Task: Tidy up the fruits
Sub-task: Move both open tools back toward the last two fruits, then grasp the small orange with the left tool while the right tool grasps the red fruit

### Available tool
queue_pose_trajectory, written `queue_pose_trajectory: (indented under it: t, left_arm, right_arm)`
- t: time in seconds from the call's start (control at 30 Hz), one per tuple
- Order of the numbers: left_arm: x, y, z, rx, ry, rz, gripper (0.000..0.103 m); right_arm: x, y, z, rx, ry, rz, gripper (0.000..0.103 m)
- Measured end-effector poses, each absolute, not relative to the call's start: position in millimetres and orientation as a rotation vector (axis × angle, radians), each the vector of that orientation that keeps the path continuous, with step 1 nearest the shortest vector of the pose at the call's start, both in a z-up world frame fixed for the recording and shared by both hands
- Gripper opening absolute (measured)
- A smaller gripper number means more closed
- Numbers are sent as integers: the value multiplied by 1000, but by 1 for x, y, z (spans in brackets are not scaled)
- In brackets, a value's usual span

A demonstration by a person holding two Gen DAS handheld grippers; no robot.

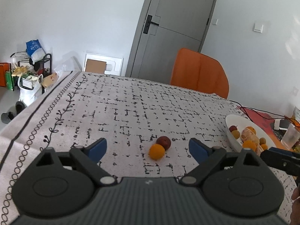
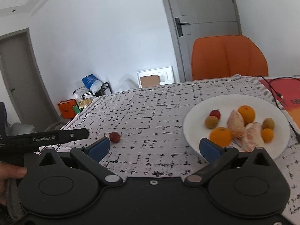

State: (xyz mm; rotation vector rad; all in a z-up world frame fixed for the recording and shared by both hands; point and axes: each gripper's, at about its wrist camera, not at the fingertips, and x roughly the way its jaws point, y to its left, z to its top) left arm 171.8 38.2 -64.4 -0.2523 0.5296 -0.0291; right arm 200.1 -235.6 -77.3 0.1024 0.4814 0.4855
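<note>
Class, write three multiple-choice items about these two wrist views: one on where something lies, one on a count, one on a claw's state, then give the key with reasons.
1. Where does the white plate lie relative to the two loose fruits?
A) to their right B) to their left C) under them

2. How many fruits lie loose on the tablecloth before the left claw?
A) none B) two C) five

3. What state is the right claw in?
A) shut on an orange B) shut on nothing C) open

Key:
1 A, the left view shows the plate at right.
2 B, small orange fruit touching dark red fruit.
3 C, wide apart jaws hold nothing.
</note>
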Motion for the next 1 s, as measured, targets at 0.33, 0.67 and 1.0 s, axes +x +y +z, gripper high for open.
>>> queue_pose_trajectory:
  t: [0.33,0.67,1.0]
  left_arm:
    - [192,35,-79,-275,566,-69,63]
    - [211,32,-95,-293,609,-85,40]
    - [211,38,-90,-259,595,-79,21]
  right_arm:
    - [213,-220,-81,66,499,511,97]
    - [226,-209,-84,39,516,535,85]
    - [247,-187,-94,13,566,571,69]
